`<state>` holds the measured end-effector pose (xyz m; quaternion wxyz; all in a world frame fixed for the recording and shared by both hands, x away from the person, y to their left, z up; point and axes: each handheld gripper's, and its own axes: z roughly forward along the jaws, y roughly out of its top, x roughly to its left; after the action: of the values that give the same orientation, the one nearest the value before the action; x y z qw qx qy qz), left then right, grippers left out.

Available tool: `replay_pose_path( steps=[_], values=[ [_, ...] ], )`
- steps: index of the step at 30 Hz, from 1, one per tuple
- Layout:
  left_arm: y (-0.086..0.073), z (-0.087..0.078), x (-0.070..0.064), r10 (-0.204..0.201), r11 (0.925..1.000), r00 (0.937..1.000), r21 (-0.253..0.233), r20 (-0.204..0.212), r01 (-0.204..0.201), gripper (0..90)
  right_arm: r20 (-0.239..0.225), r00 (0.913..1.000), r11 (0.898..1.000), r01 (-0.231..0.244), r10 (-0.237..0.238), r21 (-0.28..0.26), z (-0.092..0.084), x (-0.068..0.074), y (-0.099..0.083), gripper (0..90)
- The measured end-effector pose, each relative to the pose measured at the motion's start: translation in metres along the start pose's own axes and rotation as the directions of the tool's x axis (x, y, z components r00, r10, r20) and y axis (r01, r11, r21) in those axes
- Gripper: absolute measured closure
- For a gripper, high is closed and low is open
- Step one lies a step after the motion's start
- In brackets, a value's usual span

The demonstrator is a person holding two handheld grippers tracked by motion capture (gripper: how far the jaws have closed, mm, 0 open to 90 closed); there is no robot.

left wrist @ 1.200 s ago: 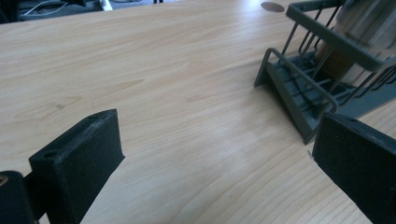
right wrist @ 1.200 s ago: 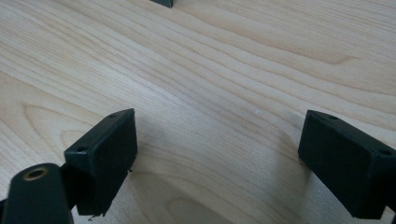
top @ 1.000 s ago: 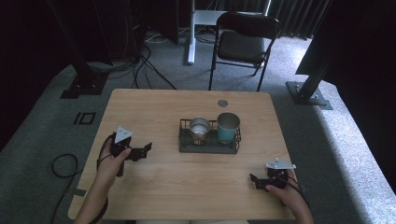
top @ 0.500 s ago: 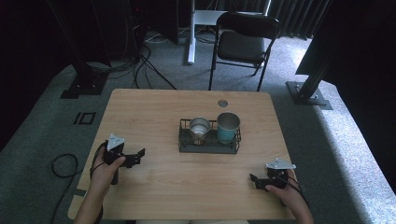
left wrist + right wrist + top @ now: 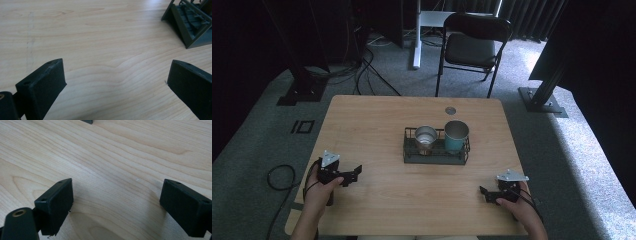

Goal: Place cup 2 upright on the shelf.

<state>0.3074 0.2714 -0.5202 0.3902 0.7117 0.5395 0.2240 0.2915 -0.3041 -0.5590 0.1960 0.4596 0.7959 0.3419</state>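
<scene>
Cups: a steel cup (image 5: 426, 137) and a teal cup (image 5: 456, 135) stand in the wire rack (image 5: 435, 155) at mid-table; probably light, rigid, slippery; grip at the rim; left gripper (image 5: 353, 173) and right gripper (image 5: 485, 193) gape wide, empty.

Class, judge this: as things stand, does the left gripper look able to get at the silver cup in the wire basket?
Probably yes: the left gripper is open, with bare table between it and the silver cup.
</scene>
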Motion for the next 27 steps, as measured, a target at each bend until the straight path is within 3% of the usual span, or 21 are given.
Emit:
replay_pose_path(
  steps=[16,27],
  values=[
    [-0.026,-0.018,0.014,-0.041,0.9985,0.9972,0.034,-0.063,0.043,2.3,0.000,1.0000,1.000,0.001,-0.001,0.000,0.000,0.000,0.000,11.3],
    [-0.041,-0.026,0.016,-0.058,0.9964,0.9933,0.056,-0.100,0.063,2.3,0.000,1.0000,1.000,0.001,-0.001,0.000,0.000,0.000,0.000,11.3]
  ],
)
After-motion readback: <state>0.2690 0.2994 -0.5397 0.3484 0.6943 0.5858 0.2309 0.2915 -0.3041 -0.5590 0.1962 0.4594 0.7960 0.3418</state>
